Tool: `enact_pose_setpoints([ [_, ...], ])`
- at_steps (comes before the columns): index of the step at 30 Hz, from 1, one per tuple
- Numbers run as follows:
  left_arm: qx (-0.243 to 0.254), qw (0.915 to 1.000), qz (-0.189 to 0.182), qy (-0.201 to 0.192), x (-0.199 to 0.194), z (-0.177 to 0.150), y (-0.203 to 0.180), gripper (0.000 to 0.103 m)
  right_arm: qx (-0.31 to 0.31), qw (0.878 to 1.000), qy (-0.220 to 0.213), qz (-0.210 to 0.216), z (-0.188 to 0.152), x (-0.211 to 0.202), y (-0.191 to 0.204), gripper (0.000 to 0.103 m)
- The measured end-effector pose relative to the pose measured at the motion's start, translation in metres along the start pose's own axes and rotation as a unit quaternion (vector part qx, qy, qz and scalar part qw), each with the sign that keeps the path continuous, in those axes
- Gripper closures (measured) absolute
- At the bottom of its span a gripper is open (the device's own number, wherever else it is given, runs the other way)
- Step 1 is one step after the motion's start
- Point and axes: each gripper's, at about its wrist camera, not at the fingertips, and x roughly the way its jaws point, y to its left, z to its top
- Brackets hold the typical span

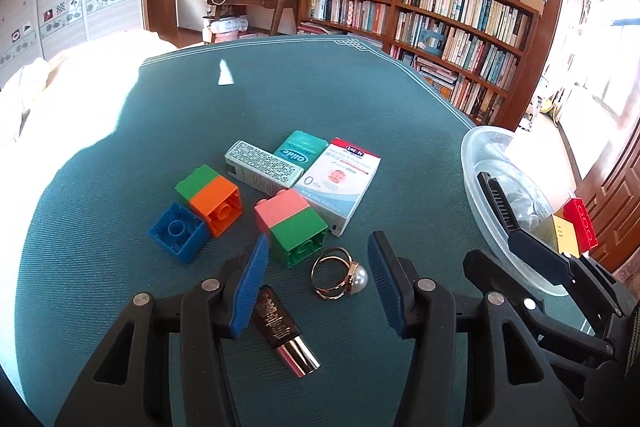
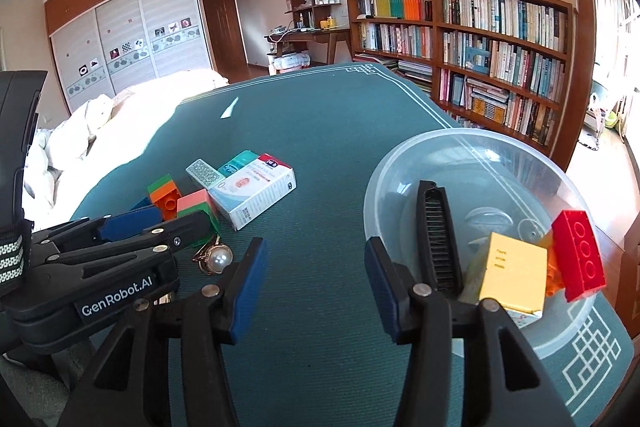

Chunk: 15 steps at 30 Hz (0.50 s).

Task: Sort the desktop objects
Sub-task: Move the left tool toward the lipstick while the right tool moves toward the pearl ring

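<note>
My left gripper (image 1: 320, 283) stands open low over the green tablecloth (image 1: 280, 91). A gold ring with a pearl (image 1: 340, 275) lies between its blue pads, untouched. A dark lipstick tube (image 1: 286, 331) lies under the left pad, and a pink and green brick (image 1: 292, 227) sits just ahead of it. My right gripper (image 2: 314, 287) is open with nothing between its pads, beside the near rim of a clear plastic bowl (image 2: 400, 163). In the bowl are a black comb (image 2: 436, 235), a yellow box (image 2: 512, 271) and a red brick (image 2: 580, 255).
Further out lie a green and orange brick (image 1: 212, 199), a blue brick (image 1: 178, 233), a patterned white box (image 1: 262, 167), a teal box (image 1: 298, 149) and a baby-wash carton (image 1: 342, 179). A bed is on the left and bookshelves (image 1: 460, 19) are behind.
</note>
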Motion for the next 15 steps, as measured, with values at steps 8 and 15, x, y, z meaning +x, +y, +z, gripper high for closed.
enact_pose_setpoints([
  [8, -0.003, 1.0000, 0.004, 0.008, 0.002, -0.006, 0.011, 0.048, 0.001, 1.000, 0.027, 0.008, -0.006, 0.012, 0.008, 0.048],
  [15, -0.013, 0.9996, 0.014, 0.020, 0.003, -0.019, 0.029, 0.048, -0.006, 0.999, 0.040, 0.015, -0.008, 0.019, 0.014, 0.048],
])
